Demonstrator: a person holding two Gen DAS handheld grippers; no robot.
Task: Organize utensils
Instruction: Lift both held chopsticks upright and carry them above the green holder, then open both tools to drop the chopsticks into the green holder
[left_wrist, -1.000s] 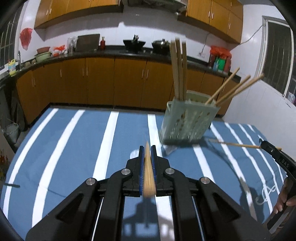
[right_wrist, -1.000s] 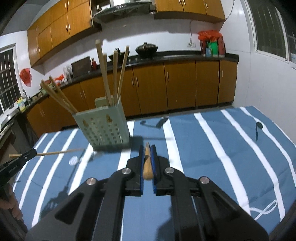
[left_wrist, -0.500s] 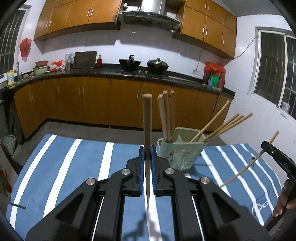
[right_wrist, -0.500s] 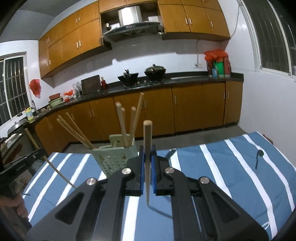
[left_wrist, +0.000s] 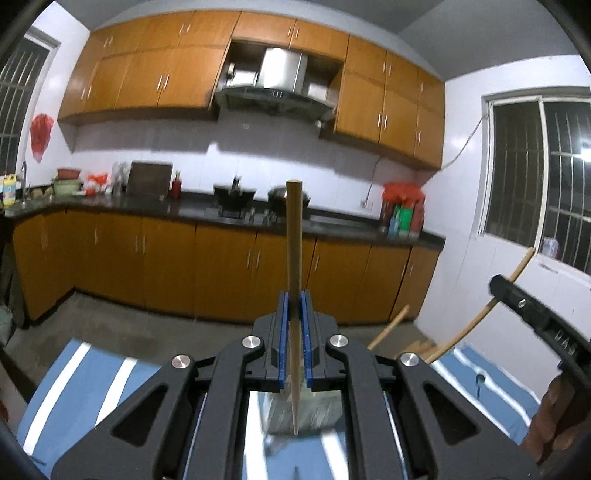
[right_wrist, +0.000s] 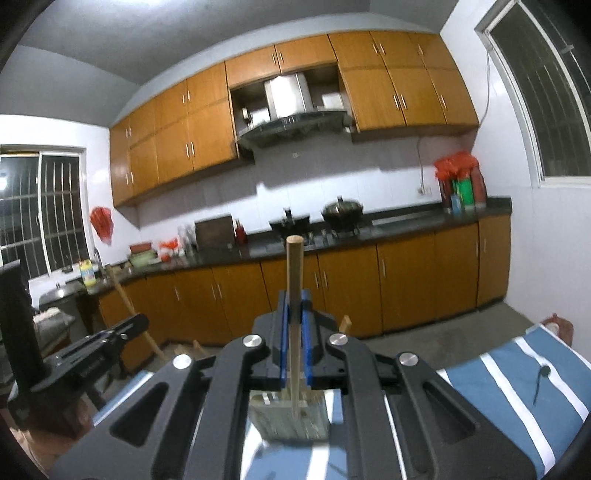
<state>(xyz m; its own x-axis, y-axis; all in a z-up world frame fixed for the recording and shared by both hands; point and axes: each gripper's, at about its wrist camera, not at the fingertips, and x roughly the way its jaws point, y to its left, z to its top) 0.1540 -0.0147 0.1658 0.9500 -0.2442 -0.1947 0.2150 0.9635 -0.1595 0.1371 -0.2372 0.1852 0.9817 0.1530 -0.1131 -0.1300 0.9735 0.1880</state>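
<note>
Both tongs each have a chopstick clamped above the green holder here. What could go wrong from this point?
1. Each chopstick, left and right, is pinched by narrow pads low on its length, so it may pivot or slip as it comes down.
2. The green holder is mostly hidden under the tongs in both views, so aiming the tips at an opening is hard.
3. Sticks already leaning out could be knocked.

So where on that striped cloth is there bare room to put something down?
Bare striped cloth lies left of the green holder in the left wrist view. In the right wrist view, cloth right of the holder is bare too, apart from a small dark thing near the far edge. It is crowded around the holder, where chopsticks lean out.
</note>
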